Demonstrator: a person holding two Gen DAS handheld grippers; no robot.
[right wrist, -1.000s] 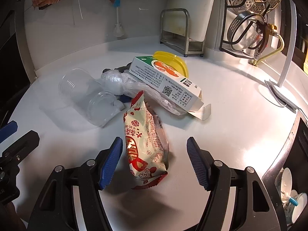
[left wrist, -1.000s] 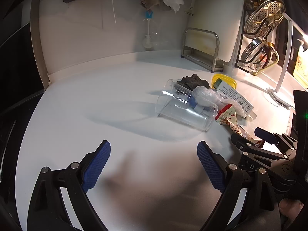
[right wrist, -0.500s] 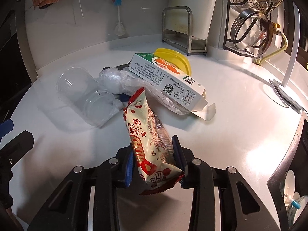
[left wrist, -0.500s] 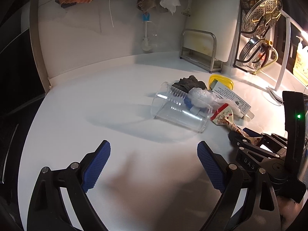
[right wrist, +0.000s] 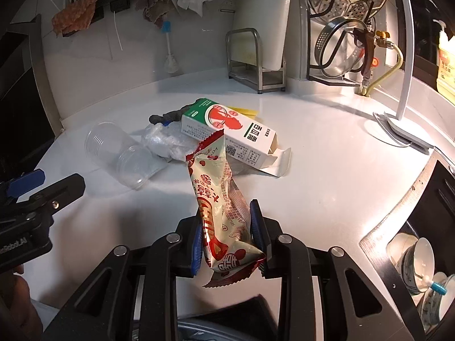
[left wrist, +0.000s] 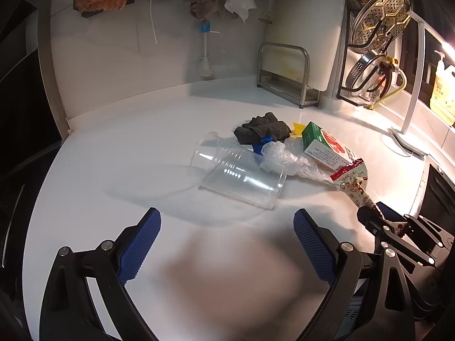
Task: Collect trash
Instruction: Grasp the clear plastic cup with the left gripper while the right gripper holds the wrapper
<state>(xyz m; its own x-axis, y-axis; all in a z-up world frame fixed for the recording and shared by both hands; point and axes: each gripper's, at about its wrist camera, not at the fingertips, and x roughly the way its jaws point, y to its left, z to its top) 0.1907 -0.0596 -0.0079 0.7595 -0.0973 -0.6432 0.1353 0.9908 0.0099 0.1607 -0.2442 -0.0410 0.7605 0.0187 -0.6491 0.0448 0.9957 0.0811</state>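
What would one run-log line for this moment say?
right gripper: closing on snack wrapper | left gripper: open, holding nothing | clear cup, carton: on counter

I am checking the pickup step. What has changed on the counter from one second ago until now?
The right claw closed on the snack wrapper and lifted it off the counter; its jaws are closing a little more. The left claw stayed open and empty. The clear cup, carton and plastic bag did not move.
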